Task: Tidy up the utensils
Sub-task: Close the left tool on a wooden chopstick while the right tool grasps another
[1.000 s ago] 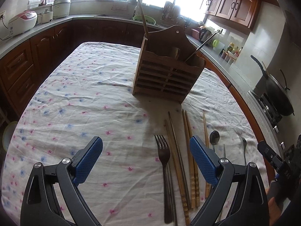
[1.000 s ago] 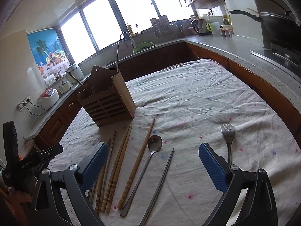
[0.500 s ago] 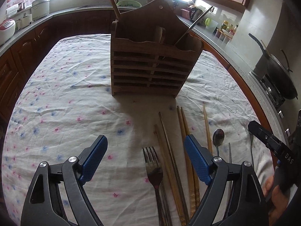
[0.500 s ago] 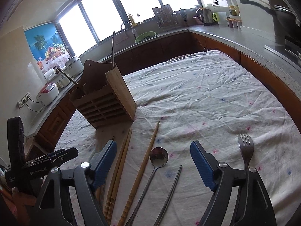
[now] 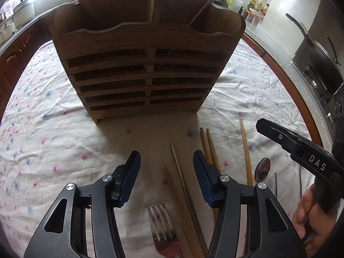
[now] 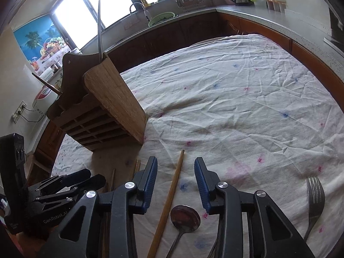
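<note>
The left hand-held gripper (image 5: 166, 173) hangs low over the cloth (image 5: 43, 150) on the bench. Its blue pads are closing. A thin metal chopstick (image 5: 178, 167) lies between them, but the pads do not press on it, so it grasps nothing. A fork (image 5: 160, 219) lies just below the pads. Two wooden chopsticks (image 5: 207, 142) lie just beside the right pad. One more wooden chopstick (image 5: 245, 150) and a spoon (image 5: 262, 168) lie further right.

The right hand-held gripper (image 6: 175, 181) is closing too. A wooden chopstick (image 6: 175, 180) runs up between its pads, apart from both, and nothing is grasped. The spoon (image 6: 185, 217) lies under it. A second fork (image 6: 315, 195) lies well apart on the right, near the cloth's edge.

The wooden holder (image 5: 146, 64) stands upright in front of the left hand-held gripper. Bare cloth lies between them. Two long handles stick up out of its top.

To the right of the holder the cloth is wide and bare. The bench's wooden rim (image 5: 286, 81) curves round it.
</note>
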